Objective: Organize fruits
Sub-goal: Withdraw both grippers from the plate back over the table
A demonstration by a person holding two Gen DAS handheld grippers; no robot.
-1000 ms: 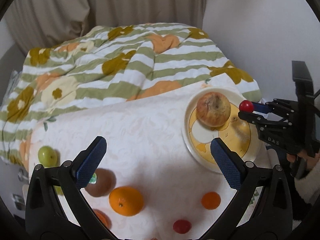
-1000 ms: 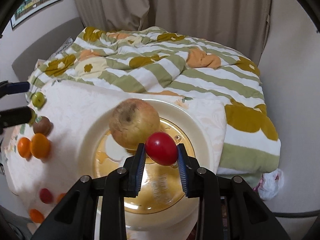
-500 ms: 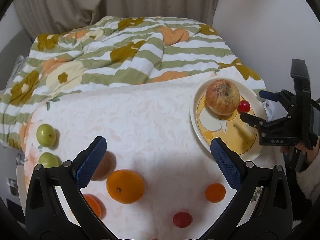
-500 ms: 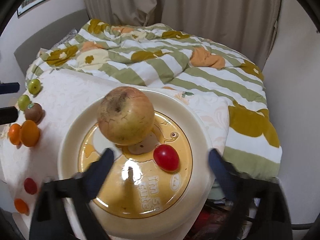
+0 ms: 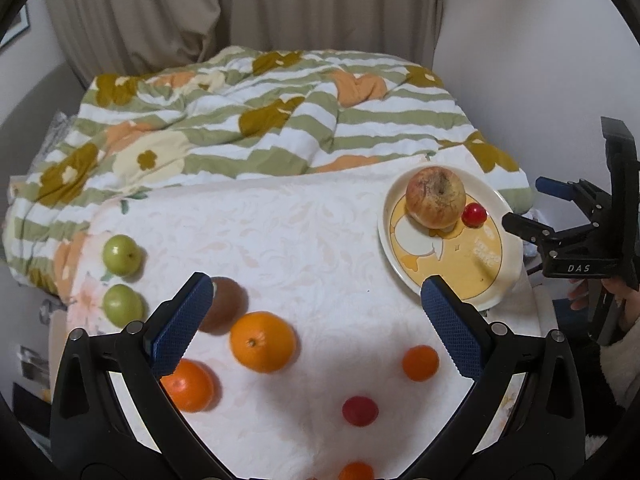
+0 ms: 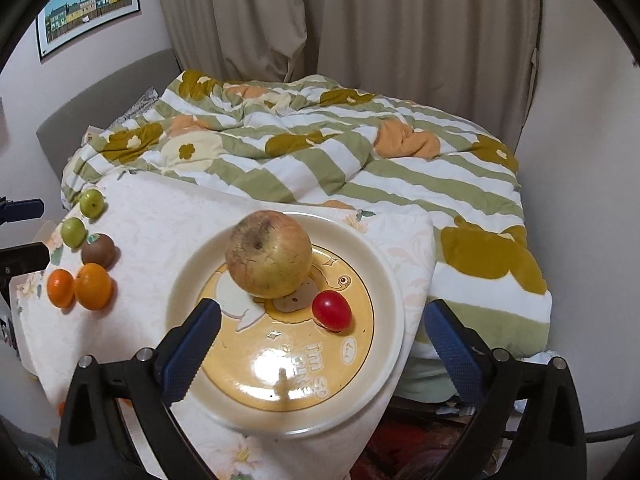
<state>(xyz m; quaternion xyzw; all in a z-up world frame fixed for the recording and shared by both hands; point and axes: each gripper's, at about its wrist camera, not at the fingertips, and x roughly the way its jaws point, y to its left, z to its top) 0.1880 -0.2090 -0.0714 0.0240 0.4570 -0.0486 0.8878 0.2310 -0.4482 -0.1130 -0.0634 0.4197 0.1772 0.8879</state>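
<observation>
A cream and yellow plate (image 6: pixel 384 280) (image 5: pixel 498 280) holds a big apple (image 6: pixel 269 255) (image 5: pixel 435 197) and a red cherry tomato (image 6: pixel 332 311) (image 5: pixel 474 215). My right gripper (image 6: pixel 326 352) is open and empty, raised over the plate's near rim; it also shows in the left wrist view (image 5: pixel 532 208). My left gripper (image 5: pixel 316 324) is open and empty above the table. Below it lie an orange (image 5: pixel 263 342), a kiwi (image 5: pixel 224 308), a mandarin (image 5: pixel 188 386), a small mandarin (image 5: pixel 420 363), a red tomato (image 5: pixel 360 411) and two green fruits (image 5: pixel 121 256) (image 5: pixel 122 305).
The table has a white patterned cloth (image 5: pixel 300 240). A bed with a striped flowered quilt (image 5: pixel 260 128) lies right behind it. Curtains and a wall stand beyond. Another orange fruit (image 5: pixel 356 472) shows at the near table edge.
My right gripper opened and let the cherry tomato go onto the plate next to the apple, then drew back. My left gripper rose and pulled back a little.
</observation>
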